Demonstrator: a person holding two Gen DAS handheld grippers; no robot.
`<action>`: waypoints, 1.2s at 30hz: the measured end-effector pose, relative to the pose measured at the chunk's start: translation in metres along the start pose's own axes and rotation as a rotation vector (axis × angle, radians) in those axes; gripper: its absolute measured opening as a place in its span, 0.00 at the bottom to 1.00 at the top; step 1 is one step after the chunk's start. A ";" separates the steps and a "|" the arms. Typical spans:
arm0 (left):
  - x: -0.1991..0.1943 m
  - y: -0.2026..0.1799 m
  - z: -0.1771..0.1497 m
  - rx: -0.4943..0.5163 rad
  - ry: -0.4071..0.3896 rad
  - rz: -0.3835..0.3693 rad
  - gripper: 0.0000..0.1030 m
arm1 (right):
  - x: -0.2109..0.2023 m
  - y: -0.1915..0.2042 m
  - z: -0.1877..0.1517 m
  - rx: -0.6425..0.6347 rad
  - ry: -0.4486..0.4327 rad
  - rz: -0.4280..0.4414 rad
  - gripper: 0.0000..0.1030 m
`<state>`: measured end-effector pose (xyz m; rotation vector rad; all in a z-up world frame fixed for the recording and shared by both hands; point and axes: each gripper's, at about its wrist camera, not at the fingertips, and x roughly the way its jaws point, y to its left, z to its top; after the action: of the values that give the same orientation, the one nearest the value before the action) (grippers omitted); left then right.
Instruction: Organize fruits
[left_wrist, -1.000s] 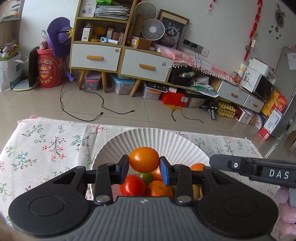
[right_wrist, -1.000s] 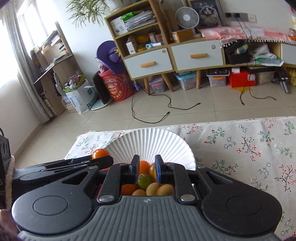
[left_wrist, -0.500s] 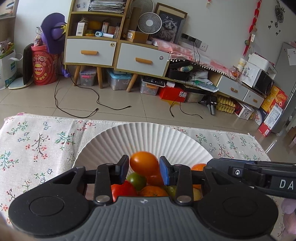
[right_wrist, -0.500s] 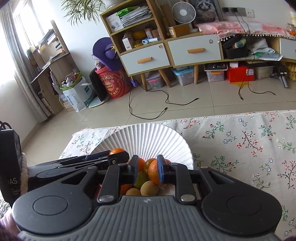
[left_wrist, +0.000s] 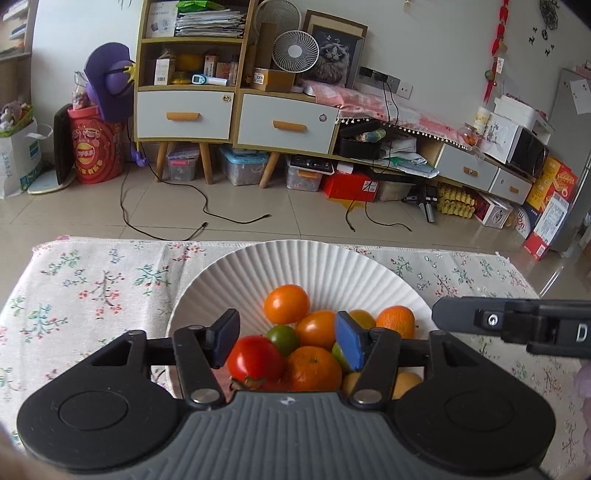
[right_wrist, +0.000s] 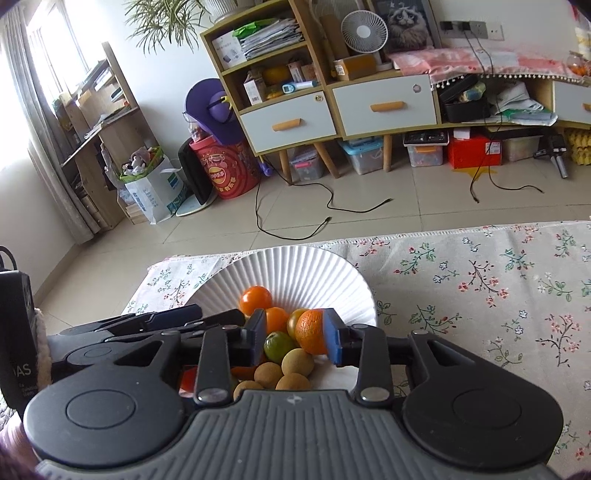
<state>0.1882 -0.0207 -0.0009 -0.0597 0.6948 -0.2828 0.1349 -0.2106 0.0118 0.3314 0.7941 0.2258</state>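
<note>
A lived-in home, most likely a living room. A table under a flowered cloth stands on a tiled floor. Against the wall are a wooden cabinet with white drawers, a small fan, a framed cat picture, storage boxes, loose cables and a potted plant near a curtained window.

The plate lies on the cloth that covers the surface, near its far edge. The fruits are heaped in the plate's near half. The left tool hangs over the heap, the right tool just beside it on the right. Behind the surface is floor, then the cabinets against the wall.
</note>
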 end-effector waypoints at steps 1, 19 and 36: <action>-0.003 -0.001 -0.001 0.008 0.000 0.008 0.56 | -0.002 0.001 0.000 0.001 -0.001 0.000 0.34; -0.054 -0.005 -0.016 0.062 0.041 0.095 0.84 | -0.041 0.017 -0.012 -0.027 0.003 -0.080 0.78; -0.106 -0.021 -0.049 0.034 0.119 0.230 0.93 | -0.068 0.045 -0.052 -0.100 0.084 -0.235 0.99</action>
<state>0.0747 -0.0095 0.0305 0.0694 0.8070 -0.0773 0.0475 -0.1805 0.0394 0.1332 0.8937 0.0585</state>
